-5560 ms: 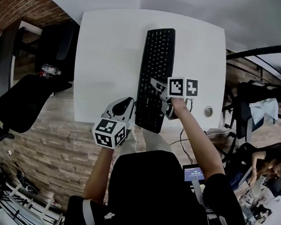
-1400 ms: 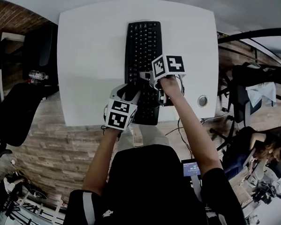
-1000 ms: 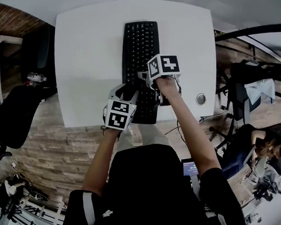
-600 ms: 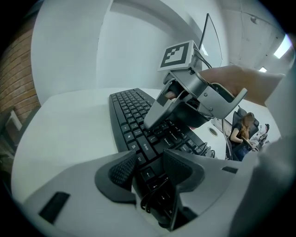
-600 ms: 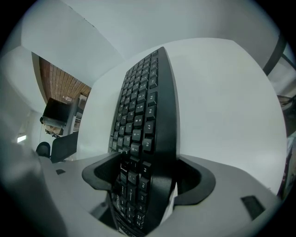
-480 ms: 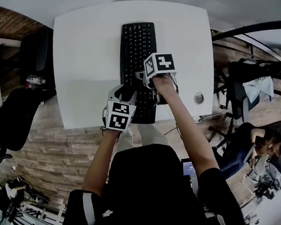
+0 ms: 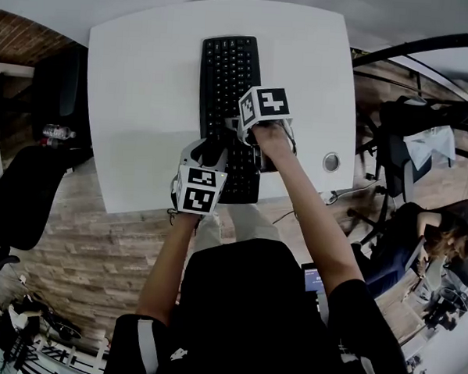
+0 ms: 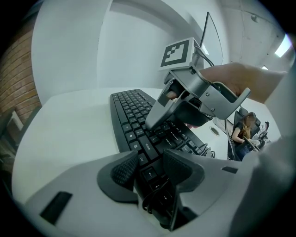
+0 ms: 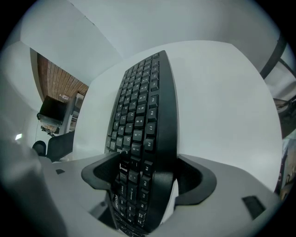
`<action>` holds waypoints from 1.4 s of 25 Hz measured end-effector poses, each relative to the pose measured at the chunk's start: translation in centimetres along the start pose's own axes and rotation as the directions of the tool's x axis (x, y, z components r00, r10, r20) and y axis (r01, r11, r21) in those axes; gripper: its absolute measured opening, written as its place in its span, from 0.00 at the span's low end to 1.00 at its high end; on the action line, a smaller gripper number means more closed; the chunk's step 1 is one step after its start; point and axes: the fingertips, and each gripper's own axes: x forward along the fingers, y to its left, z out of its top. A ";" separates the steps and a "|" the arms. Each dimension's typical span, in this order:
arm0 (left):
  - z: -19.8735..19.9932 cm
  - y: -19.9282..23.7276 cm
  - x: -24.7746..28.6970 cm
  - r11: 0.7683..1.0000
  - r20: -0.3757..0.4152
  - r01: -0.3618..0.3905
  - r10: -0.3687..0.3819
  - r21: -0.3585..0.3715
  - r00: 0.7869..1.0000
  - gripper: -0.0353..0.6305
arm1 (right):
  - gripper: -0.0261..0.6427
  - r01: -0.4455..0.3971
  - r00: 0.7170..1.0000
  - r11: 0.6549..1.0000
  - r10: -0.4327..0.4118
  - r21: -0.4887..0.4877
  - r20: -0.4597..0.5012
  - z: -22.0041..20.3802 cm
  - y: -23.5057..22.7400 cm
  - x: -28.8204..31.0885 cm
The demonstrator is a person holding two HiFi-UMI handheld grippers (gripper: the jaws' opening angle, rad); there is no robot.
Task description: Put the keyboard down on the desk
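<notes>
A long black computer keyboard [image 7: 228, 69] lies on the white rectangular desk [image 7: 141, 99], with the left gripper [image 7: 212, 152] and the right gripper [image 7: 250, 142] at its near end.

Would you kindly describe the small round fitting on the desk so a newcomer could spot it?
Start at the white desk. Right of the black keyboard, by the near right corner, sits a round silvery fitting. It is the only round thing on that desk.

The keyboard [image 7: 227, 72] lies on the desk [image 7: 145, 99] near its middle, with its long side running away from the person and its near end at the near edge. A round hole [image 7: 331, 162] is to its right. A chair [image 7: 23, 187] stands left of the desk.
</notes>
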 end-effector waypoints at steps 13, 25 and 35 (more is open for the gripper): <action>0.0 -0.1 0.1 1.000 0.000 -0.012 0.012 0.026 1.000 0.32 | 0.56 0.046 0.999 0.999 -0.046 -0.011 -0.008 0.0 -0.4 -0.1; 0.2 0.0 0.3 0.999 0.021 -0.022 0.021 0.042 1.000 0.32 | 0.57 0.079 0.997 0.997 -0.079 -0.006 0.002 0.0 -0.5 -0.1; 0.4 -0.1 0.3 1.000 0.033 -0.024 0.023 0.018 0.999 0.32 | 0.57 0.112 0.993 0.994 -0.111 -0.017 0.026 0.1 -0.6 -0.4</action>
